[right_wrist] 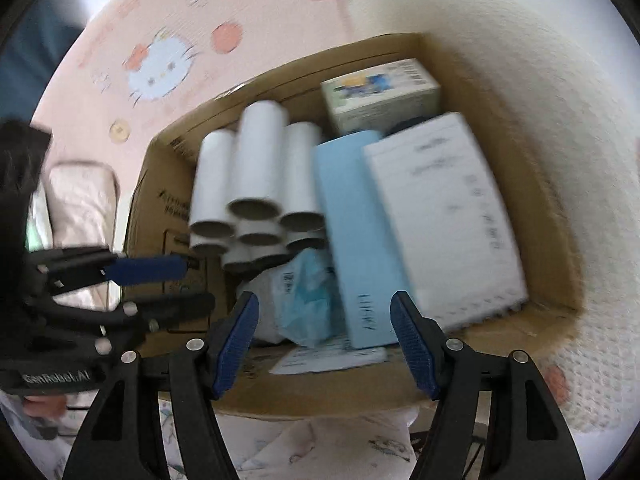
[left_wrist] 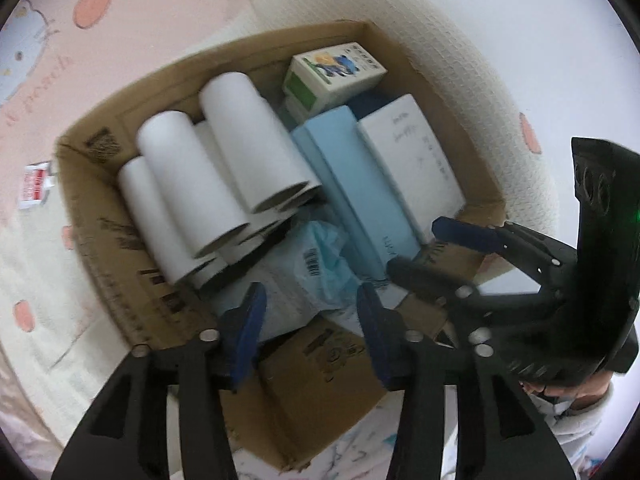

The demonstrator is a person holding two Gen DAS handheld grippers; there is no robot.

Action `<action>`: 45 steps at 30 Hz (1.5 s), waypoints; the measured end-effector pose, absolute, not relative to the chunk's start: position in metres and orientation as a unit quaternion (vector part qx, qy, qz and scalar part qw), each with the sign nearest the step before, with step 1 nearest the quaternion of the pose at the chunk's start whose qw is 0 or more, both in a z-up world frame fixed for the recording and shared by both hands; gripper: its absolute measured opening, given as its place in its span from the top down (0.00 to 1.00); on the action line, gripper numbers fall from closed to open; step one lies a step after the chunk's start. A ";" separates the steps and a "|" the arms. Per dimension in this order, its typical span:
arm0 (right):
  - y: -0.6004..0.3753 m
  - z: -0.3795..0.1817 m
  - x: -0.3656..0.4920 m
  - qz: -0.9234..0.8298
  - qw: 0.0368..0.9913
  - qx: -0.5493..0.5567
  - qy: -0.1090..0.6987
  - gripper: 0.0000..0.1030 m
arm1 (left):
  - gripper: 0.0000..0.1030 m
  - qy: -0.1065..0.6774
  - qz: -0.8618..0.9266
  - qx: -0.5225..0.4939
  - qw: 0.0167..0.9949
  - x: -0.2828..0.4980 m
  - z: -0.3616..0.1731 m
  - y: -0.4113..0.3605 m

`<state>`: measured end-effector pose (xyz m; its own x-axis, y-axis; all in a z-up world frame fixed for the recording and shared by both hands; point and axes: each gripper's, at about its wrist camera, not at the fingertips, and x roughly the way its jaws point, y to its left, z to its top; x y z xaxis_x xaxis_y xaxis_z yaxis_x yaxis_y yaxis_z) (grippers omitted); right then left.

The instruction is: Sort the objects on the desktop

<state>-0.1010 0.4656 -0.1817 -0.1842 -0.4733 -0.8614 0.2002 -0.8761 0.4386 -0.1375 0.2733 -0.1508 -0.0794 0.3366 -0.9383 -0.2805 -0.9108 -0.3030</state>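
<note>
A brown cardboard box [left_wrist: 92, 216] [right_wrist: 560, 216] holds several white paper tubes [left_wrist: 240, 140] [right_wrist: 256, 160], a long light-blue box [left_wrist: 352, 184] [right_wrist: 352, 232], a white box with writing [left_wrist: 412, 160] [right_wrist: 444, 216], a small printed carton [left_wrist: 336, 72] [right_wrist: 380, 92] and a crumpled blue-and-white plastic bag [left_wrist: 316, 264] [right_wrist: 304, 300]. My left gripper [left_wrist: 312, 320] [right_wrist: 196, 284] is open and empty above the bag. My right gripper [right_wrist: 324, 332] [left_wrist: 412, 244] is open and empty above the box's near edge, by the blue box's end.
The box lies on a pink and cream cartoon-print blanket [left_wrist: 120, 20] [right_wrist: 160, 68]. A small red-and-white packet [left_wrist: 36, 184] lies on the blanket left of the box. A white wall [left_wrist: 540, 40] is at the right. A loose box flap [left_wrist: 320, 384] lies under my left gripper.
</note>
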 end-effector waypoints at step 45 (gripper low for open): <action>0.453 -0.173 -0.113 -0.709 0.235 0.656 -0.113 0.79 | 0.67 -0.061 0.638 -0.763 0.086 -0.161 -0.250 0.311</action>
